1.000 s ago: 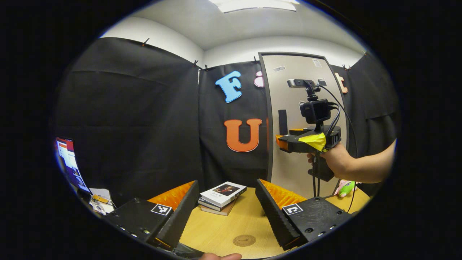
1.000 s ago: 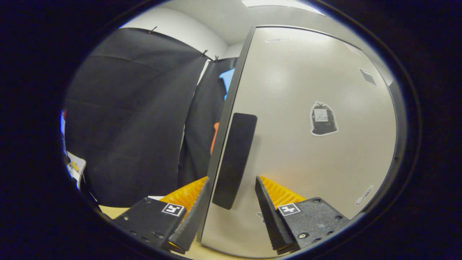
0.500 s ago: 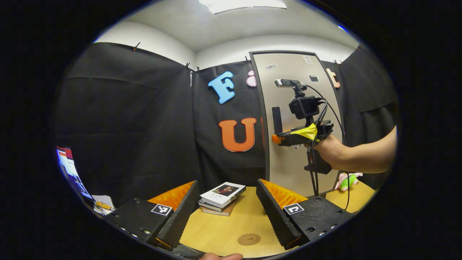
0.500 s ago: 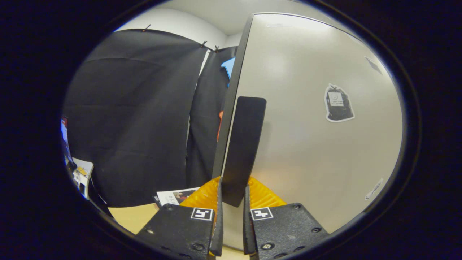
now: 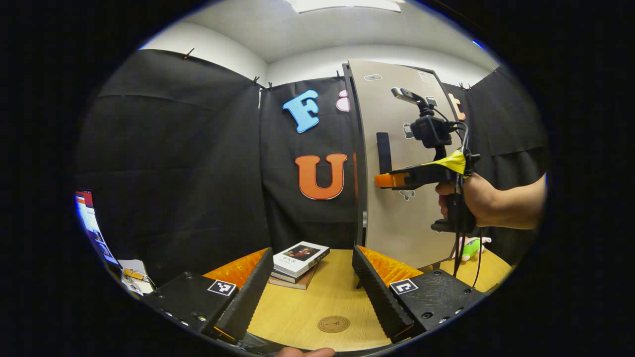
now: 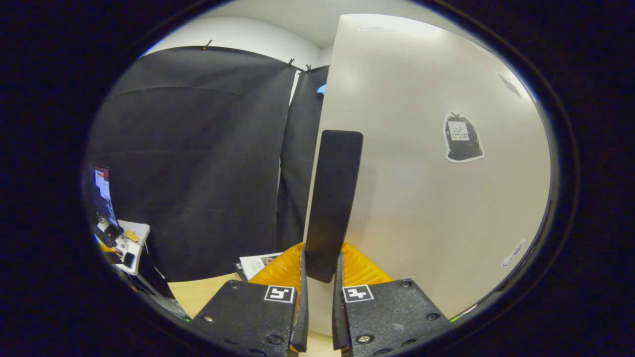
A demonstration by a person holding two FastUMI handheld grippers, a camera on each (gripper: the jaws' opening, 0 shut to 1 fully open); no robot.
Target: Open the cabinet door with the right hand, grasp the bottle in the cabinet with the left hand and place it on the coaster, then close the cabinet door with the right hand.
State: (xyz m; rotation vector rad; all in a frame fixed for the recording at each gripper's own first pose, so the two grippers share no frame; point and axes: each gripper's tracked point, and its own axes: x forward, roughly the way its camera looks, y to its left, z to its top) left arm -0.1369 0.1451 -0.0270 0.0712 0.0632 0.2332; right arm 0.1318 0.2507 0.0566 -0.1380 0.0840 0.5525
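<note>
Early in the task, by the look of things. Right tool [image 6: 320, 317] clamped on the dark door handle [image 6: 331, 203], both fingers pressed against its lower end. Cabinet door [image 5: 397, 163] swung partly out from its frame, free edge toward the left gripper view's camera, hinge side off to the far right. Opening under way but judged not finished: interior still hidden behind the panel.

Left tool [image 5: 310, 297] spread wide apart, holding nothing, hovering low above the wooden tabletop [image 5: 317, 302]. Round coaster [image 5: 334, 324] lying flat on that tabletop between the fingers, bare, near the stack of books [image 5: 297, 260].

Bottle presumably inside the cabinet behind the door; position and pose impossible to tell from here.

Left to do: finish the swing, reach in with the left tool, lift the bottle out, set on the coaster, push the door closed.

Handle long axis upright, running parallel to the door's free edge; door itself tall and upright, face angled outward toward the room.
</note>
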